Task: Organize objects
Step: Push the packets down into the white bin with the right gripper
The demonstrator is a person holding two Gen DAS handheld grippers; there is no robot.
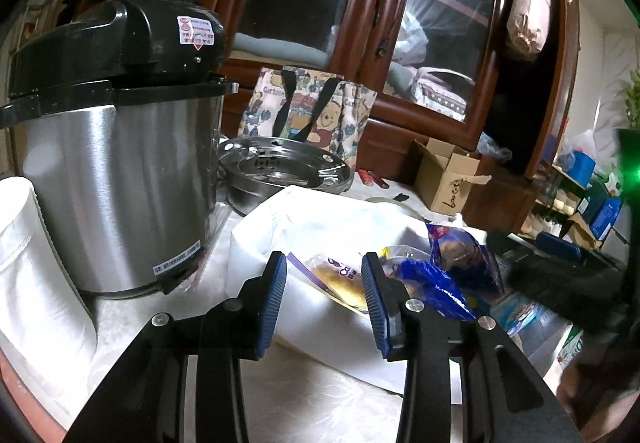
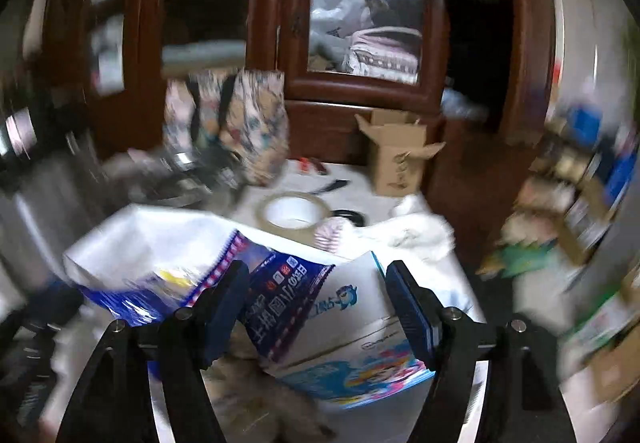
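My left gripper [image 1: 325, 259] hovers over the mouth of a white plastic bag [image 1: 320, 227] on the table, its blue pads apart. Beyond the gap lies a clear snack packet [image 1: 340, 277] with a yellow bun, untouched by either pad. Blue snack packs [image 1: 452, 259] lie at the bag's right side. The right wrist view is blurred by motion. My right gripper [image 2: 316, 275] stands wide, above a blue-and-white printed packet [image 2: 280, 299] and a white box with a cartoon print [image 2: 360, 327]. I see no pad pressing on them. The white bag [image 2: 140, 239] lies to its left.
A steel pressure cooker with a black lid [image 1: 116, 147] stands close on the left, a steel steamer tray [image 1: 280, 167] behind the bag. At the back stand a cartoon tote bag [image 1: 312, 111] and an open cardboard box [image 1: 448, 175]. A tape roll [image 2: 294, 213] lies mid-table.
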